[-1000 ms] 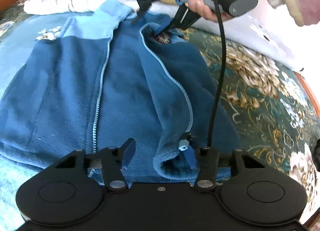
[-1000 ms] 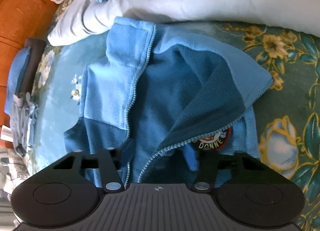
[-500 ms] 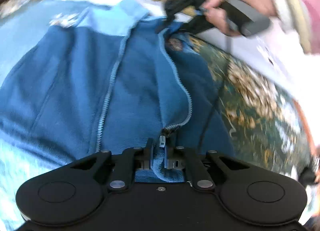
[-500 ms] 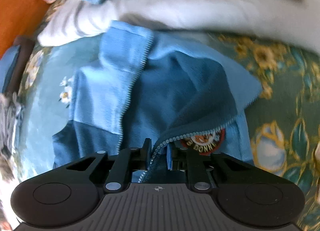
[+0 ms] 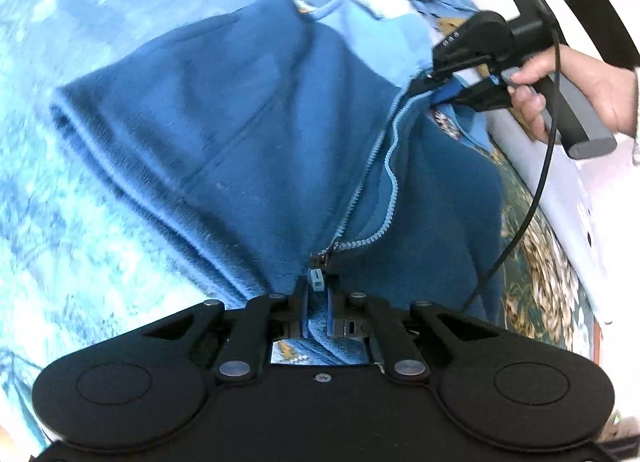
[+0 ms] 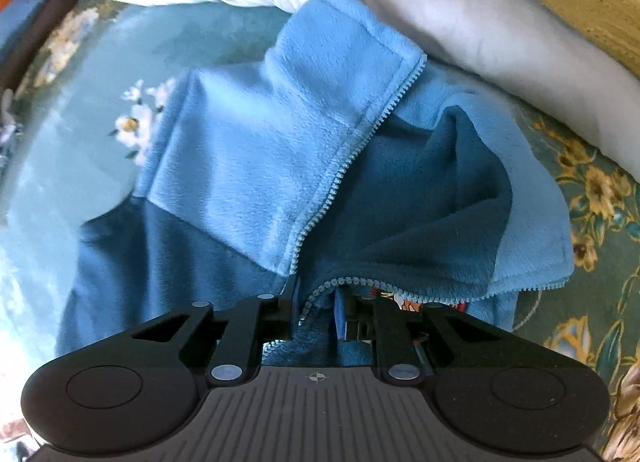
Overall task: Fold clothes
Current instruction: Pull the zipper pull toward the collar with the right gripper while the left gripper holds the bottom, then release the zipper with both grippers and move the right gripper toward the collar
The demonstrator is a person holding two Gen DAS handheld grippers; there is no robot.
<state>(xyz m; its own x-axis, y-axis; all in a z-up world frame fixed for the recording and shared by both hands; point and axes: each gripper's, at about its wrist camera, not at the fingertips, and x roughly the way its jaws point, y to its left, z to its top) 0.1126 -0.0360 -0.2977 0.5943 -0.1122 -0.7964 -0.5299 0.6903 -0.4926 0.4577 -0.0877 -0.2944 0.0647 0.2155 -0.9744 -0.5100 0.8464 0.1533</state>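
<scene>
The left tongs (image 5: 318,302) pinch the bottom hem of the blue jacket (image 5: 240,109) by the zip pull (image 5: 317,280), and the right tongs (image 6: 316,316) pinch the zip edge near the collar (image 6: 340,57). It looks like the first fold is starting, so next both should lift and carry that front side across together. Under the jacket is a flowery cover (image 6: 592,189), and past the right tongs lies a white pillow (image 6: 460,9).

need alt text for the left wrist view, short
The left gripper has its jaws shut on the bottom hem of a dark blue fleece zip jacket, beside the zipper pull. At upper right, the hand-held right gripper pinches the jacket's zipper edge near the collar, over a floral bedspread.
</scene>
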